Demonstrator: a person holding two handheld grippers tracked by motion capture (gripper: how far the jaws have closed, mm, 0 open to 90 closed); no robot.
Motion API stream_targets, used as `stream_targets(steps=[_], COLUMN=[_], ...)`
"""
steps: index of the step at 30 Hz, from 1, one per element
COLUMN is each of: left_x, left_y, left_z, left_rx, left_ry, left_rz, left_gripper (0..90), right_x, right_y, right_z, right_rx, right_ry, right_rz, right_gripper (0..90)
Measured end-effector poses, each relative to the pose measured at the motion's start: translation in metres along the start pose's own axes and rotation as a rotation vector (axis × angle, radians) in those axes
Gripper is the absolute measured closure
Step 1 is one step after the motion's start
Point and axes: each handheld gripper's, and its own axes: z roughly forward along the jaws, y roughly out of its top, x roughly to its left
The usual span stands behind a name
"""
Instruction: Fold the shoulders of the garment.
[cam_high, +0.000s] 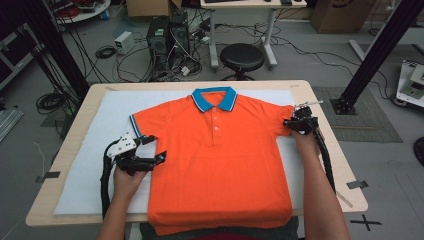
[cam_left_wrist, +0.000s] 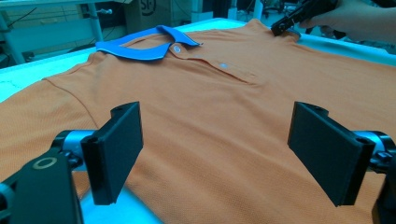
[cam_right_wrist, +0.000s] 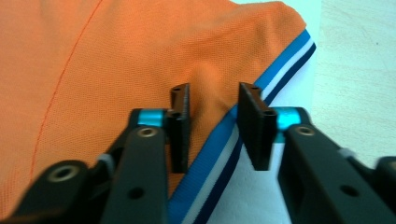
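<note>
My right gripper (cam_right_wrist: 214, 126) has its jaws narrowed around the striped sleeve cuff (cam_right_wrist: 243, 140) of the one orange polo shirt (cam_high: 220, 150), a gap still showing beside the fabric. My left gripper (cam_high: 145, 157) stands spread wide at the shirt's other side. The shirt lies flat on the white mat (cam_high: 95, 150); the high view adds one black stool (cam_high: 242, 57).

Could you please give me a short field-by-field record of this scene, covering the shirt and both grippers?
garment: orange polo shirt, lying flat, front up, blue collar at the far side
surface: white mat on a wooden table
left gripper: jaws wide apart, over the shirt's side, below its sleeve
right gripper: jaws narrowed around a raised fold at the striped sleeve cuff; whether the pads press is unclear
</note>
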Motion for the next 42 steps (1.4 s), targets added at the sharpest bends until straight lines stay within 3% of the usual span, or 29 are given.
stream_targets(steps=[5, 10, 19, 25, 33, 38, 42], left_x=[0.000, 0.000, 0.000, 0.000, 0.000, 0.000, 0.000], left_y=[0.000, 0.000, 0.000, 0.000, 0.000, 0.000, 0.000], left_z=[0.000, 0.000, 0.001, 0.001, 0.001, 0.001, 0.001], left_rx=[0.003, 0.001, 0.006, 0.008, 0.006, 0.003, 0.005], left_ry=[0.001, 0.002, 0.005, 0.007, 0.006, 0.005, 0.005], left_rz=[0.006, 0.001, -0.003, 0.004, 0.002, -0.002, -0.001], left_gripper=[18.2, 18.2, 18.2, 18.2, 18.2, 18.2, 18.2], right_x=[0.005, 0.004, 0.020, 0.048, 0.092, 0.118, 0.132], right_y=[0.001, 0.002, 0.016, 0.028, 0.039, 0.036, 0.030], right_z=[0.000, -0.002, -0.030, -0.044, -0.044, -0.043, -0.048], right_rx=[0.001, -0.002, -0.080, -0.120, -0.125, -0.133, -0.163], right_ry=[-0.010, 0.003, -0.031, -0.041, -0.036, 0.011, 0.091], right_rz=[-0.026, -0.011, -0.111, -0.225, -0.360, -0.405, -0.416], right_gripper=[80.3, 84.8, 85.0, 85.0, 84.8, 83.2, 72.3])
